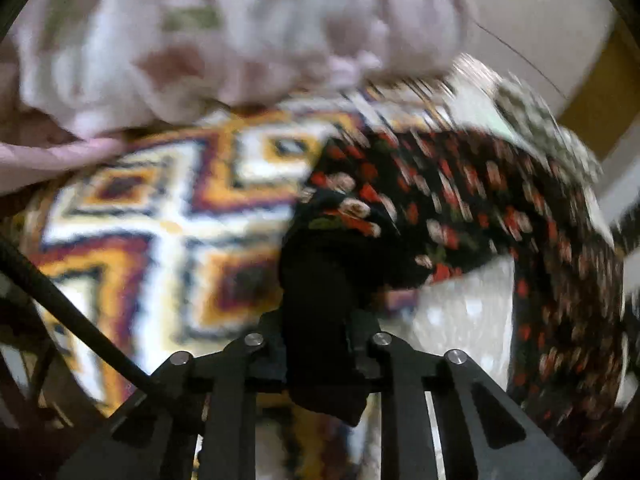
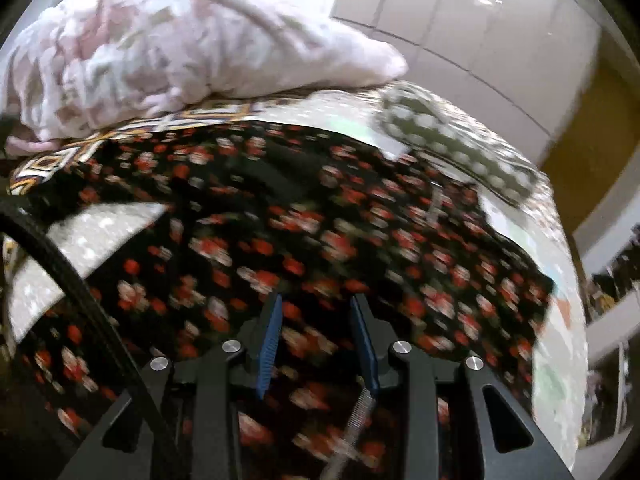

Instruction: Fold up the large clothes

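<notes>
A large black garment with red and white flowers (image 2: pixel 320 216) lies spread over the bed. In the left wrist view it (image 1: pixel 460 200) arcs from the middle off to the right. My left gripper (image 1: pixel 316 320) is shut on a bunched black fold of it and holds that fold up over a patterned blanket. My right gripper (image 2: pixel 316 312) is open, its blue pads (image 2: pixel 270 344) apart, just above the flowered cloth and holding nothing. Both views are blurred by motion.
A pink and white quilt (image 2: pixel 160 52) is heaped at the back left. An orange, white and purple patterned blanket (image 1: pixel 160 220) lies under the left gripper. A dotted grey cloth (image 2: pixel 452 148) sits at the back right on the pale bedsheet (image 2: pixel 560 340). White wall panels (image 2: pixel 480 32) stand behind.
</notes>
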Available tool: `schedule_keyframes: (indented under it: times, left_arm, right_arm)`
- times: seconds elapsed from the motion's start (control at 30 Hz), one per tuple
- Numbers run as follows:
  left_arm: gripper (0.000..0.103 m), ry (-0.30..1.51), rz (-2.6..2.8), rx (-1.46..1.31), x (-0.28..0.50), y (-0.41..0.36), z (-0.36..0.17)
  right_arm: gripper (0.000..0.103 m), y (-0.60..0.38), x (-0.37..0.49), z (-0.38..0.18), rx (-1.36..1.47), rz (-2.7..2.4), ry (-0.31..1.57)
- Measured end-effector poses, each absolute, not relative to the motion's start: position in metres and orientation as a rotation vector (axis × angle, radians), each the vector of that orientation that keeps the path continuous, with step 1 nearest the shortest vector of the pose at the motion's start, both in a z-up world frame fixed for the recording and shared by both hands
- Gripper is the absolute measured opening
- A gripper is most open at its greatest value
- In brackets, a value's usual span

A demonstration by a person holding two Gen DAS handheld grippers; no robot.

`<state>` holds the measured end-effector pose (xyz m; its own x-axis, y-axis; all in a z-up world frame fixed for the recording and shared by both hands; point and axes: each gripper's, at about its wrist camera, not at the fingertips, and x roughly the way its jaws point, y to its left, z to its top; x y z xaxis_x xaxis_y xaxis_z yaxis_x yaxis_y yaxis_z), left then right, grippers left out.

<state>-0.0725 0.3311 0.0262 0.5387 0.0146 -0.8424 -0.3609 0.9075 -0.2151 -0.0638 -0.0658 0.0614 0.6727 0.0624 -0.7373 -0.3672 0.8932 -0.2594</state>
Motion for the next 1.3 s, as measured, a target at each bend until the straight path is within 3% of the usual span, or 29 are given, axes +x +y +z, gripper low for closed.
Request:
schedule_keyframes:
  times: [0.13, 0.27, 0.43, 0.6, 0.77, 0.83, 1.0, 1.3]
  left_arm:
    - [0.017, 0.905, 0.317, -0.454, -0.066, 0.358, 0.067]
    - [0.016, 0.853, 0.261, -0.391, -0.051, 0.318, 0.115]
    - [0.016, 0.861, 0.026, -0.357, -0.015, 0.208, 0.140]
    - [0.016, 0.883, -0.305, -0.311, 0.024, 0.044, 0.143]
    - [0.024, 0.964, -0.559, -0.297, 0.033, -0.061, 0.126]
    - [0.039, 0.987, -0.591, -0.329, 0.027, -0.066, 0.118]
    - [0.061, 0.998, -0.468, -0.349, -0.001, -0.017, 0.110]
    - [0.064, 0.960, -0.215, -0.437, -0.068, 0.123, 0.091]
  right_arm:
    - [0.037, -0.110, -0.072, 0.062, -0.335, 0.187, 0.809]
    - [0.037, -0.154, -0.078, 0.067, -0.216, 0.138, 0.800]
    - [0.037, -0.211, -0.088, 0.073, -0.058, 0.083, 0.777]
    - [0.037, -0.267, -0.097, 0.068, 0.045, 0.012, 0.790]
    - [0.037, -0.312, -0.109, 0.058, 0.136, -0.055, 0.816]
    - [0.037, -0.325, -0.114, 0.058, 0.171, -0.059, 0.822]
    - [0.039, -0.325, -0.109, 0.069, 0.182, -0.016, 0.805]
    - [0.046, -0.265, -0.059, 0.065, 0.225, 0.166, 0.874]
